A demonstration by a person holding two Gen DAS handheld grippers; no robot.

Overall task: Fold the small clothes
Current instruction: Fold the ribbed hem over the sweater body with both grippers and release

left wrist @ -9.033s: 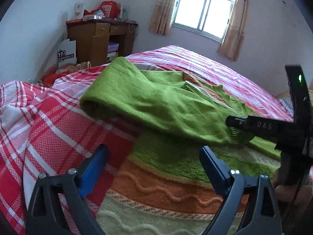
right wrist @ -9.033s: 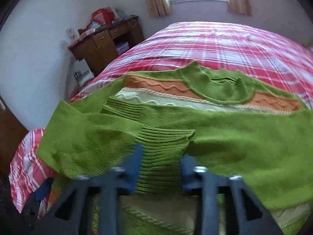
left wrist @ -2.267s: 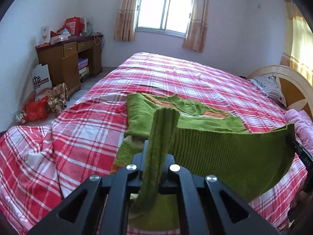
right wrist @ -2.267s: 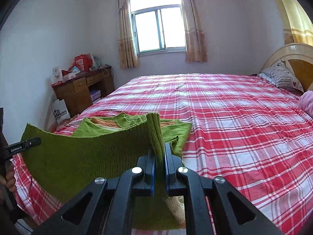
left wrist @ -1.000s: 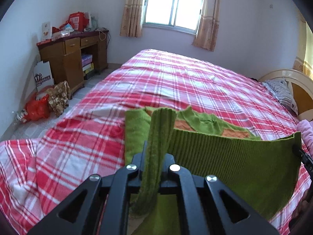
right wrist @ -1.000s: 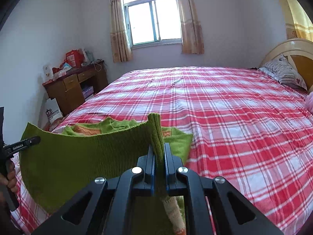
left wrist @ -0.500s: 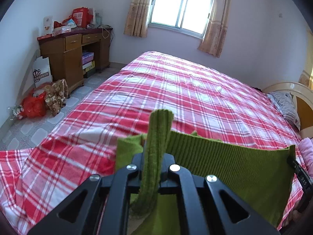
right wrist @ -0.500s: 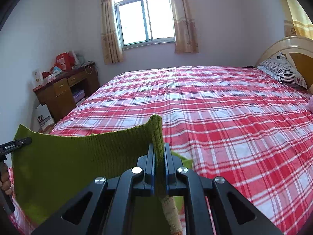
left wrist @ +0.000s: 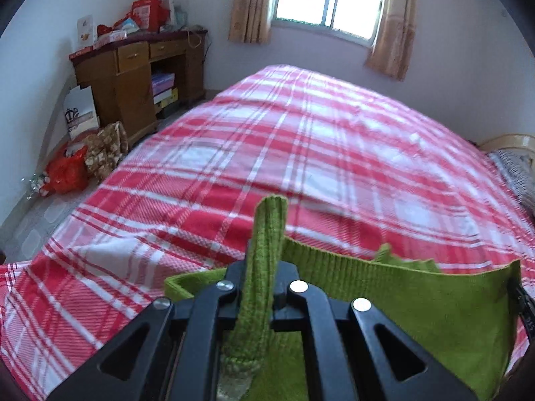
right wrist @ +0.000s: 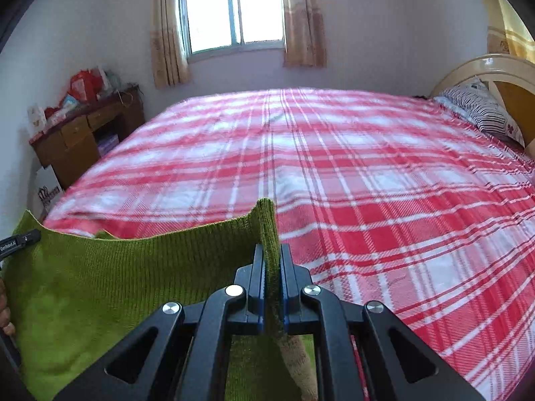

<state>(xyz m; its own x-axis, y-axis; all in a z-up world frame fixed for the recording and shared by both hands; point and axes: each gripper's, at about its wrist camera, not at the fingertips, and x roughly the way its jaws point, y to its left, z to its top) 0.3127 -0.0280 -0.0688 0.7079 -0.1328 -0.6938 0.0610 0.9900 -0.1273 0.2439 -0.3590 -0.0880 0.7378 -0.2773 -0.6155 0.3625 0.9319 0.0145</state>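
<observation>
A small green knit sweater is held up by its ribbed hem over the red plaid bed. My left gripper is shut on one hem corner, which sticks up between the jaws. My right gripper is shut on the other hem corner of the sweater. The hem stretches between the two grippers like a band. The rest of the sweater lies below it, mostly hidden; a bit of its collar peeks over the hem.
A wooden desk with clutter stands against the left wall, with bags on the floor beside it. A window is at the far wall. A striped pillow and headboard are at the right.
Both grippers, still shut on the hem, have carried it forward over the sweater's folded upper part, which is now almost wholly covered. The orange stripes no longer show.
</observation>
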